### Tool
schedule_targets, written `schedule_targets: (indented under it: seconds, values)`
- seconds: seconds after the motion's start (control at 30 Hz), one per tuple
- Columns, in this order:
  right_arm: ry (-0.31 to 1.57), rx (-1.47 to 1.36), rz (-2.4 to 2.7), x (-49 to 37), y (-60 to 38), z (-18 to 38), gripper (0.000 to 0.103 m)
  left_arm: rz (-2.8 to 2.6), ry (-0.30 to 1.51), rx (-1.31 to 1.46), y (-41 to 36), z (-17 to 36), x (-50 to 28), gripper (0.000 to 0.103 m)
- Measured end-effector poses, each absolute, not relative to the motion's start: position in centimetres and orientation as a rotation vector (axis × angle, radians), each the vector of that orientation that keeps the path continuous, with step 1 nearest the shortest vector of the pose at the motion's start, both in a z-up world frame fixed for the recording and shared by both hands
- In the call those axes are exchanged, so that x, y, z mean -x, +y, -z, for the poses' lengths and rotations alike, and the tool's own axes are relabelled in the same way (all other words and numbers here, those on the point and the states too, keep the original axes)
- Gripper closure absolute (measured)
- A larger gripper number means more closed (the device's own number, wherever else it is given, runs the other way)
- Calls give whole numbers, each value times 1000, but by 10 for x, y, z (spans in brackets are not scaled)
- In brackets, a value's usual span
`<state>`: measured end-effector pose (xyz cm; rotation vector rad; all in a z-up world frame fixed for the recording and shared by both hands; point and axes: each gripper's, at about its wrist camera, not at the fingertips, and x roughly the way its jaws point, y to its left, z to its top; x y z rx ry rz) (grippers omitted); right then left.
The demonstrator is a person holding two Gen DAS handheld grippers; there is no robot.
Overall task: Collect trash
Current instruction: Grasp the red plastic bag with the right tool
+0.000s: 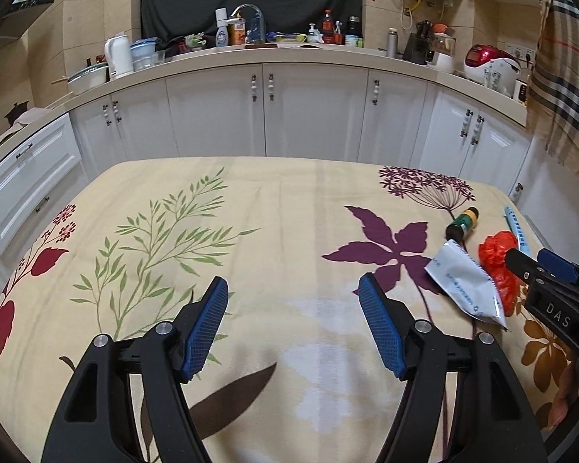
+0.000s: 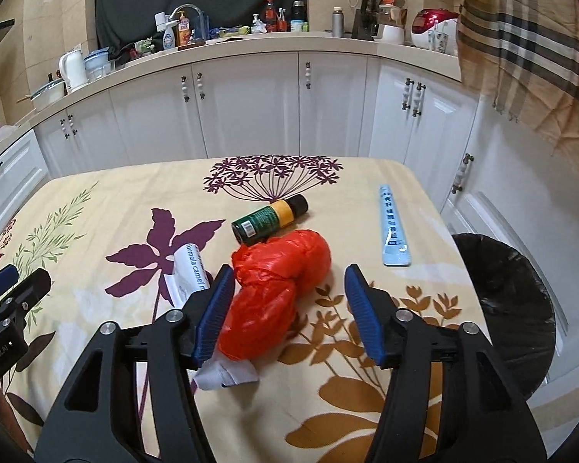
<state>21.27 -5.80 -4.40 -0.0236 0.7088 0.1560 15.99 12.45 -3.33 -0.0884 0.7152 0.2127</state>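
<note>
A crumpled red plastic bag (image 2: 278, 281) lies on the floral tablecloth (image 2: 135, 200), between the fingers of my right gripper (image 2: 289, 270). That gripper is open: its left pad is close against the bag and its right pad stands clear of it. A white sachet (image 2: 191, 270) lies partly under the bag and the left finger. Behind them lie a green bottle (image 2: 270, 218) on its side and a long pale-blue packet (image 2: 393, 227). My left gripper (image 1: 293, 281) is open over bare cloth, left of the white sachet (image 1: 463, 285) and the red bag (image 1: 498, 258).
A bin lined with a black bag (image 2: 509, 308) stands off the table's right edge. White kitchen cabinets (image 1: 308, 115) with a cluttered counter run behind the table. A plaid cloth (image 2: 529, 38) hangs at the upper right.
</note>
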Motion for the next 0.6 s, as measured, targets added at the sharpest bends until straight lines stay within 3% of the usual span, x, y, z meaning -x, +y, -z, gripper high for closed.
schedule_targets:
  seconds: [0.6]
  values:
    - [752,45,-105,-221,-60,54,40,-210,724,99,129,38,-160,35]
